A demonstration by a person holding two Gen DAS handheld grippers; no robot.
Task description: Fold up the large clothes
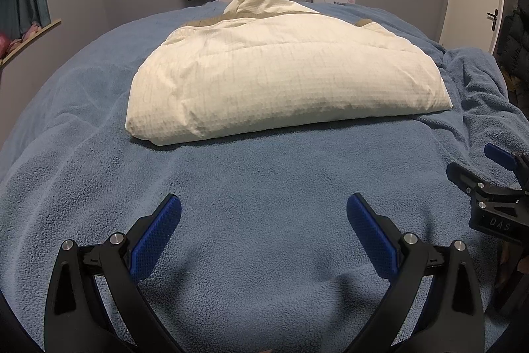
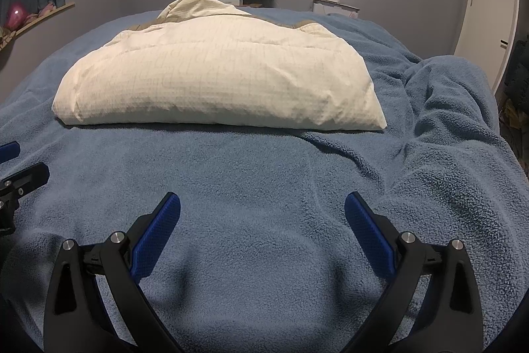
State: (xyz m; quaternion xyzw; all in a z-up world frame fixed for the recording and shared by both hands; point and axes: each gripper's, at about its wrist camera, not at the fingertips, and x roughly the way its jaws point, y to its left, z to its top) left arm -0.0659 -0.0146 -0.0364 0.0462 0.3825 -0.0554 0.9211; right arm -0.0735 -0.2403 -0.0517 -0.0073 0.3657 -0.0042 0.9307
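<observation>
Padded jacket [image 1: 281, 71] looks soft, bulky and light on the bed [image 1: 264, 174]; pinch its near folded edge. Your left tool [image 1: 264, 214] and right tool [image 2: 263, 212] both gape wide, empty.

Dim room, flat cool light, seemingly from above and behind. Soft shadows pool on the blue blanket [image 1: 264, 174] under both sets of fingers. Cream jacket [image 1: 291, 71] is the brightest thing, no glare. Heavy fisheye bending, dark vignette at corners (both views). Slightly noisy, far wall soft.
</observation>
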